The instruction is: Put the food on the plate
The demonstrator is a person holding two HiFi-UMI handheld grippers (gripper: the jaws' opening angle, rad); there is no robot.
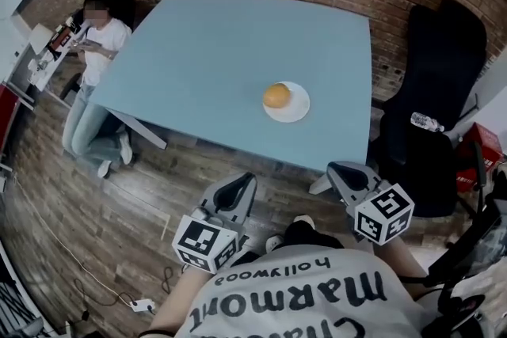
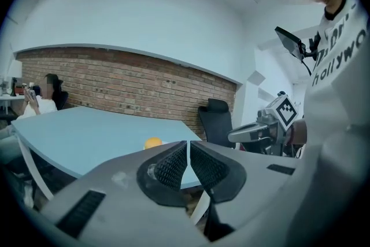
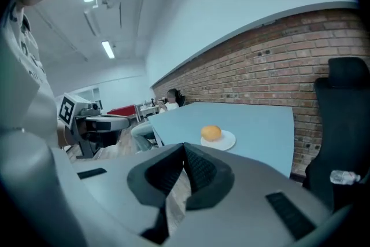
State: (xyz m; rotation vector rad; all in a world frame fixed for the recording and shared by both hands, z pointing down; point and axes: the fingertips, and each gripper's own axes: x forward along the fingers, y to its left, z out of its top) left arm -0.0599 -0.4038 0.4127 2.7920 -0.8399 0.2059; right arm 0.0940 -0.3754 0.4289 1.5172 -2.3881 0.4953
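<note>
While bun [image 1: 276, 95] sits on plate [image 1: 299, 109], left claw [image 1: 246, 180], right claw [image 1: 335, 169] closed, well apart.

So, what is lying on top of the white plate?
One round orange-coloured food item sits on the white plate, toward its left side in the head view. The plate surface under it is covered.

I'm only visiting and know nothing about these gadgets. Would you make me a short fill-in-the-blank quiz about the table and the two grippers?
1. The round orange food sits on a white plate on a ____ table.
2. The left gripper has its jaws ____, with nothing between them.
3. The right gripper, jaws also together, holds ____.
4. The office chair beside the table is ____.

Missing words: blue; shut; nothing; black.
</note>
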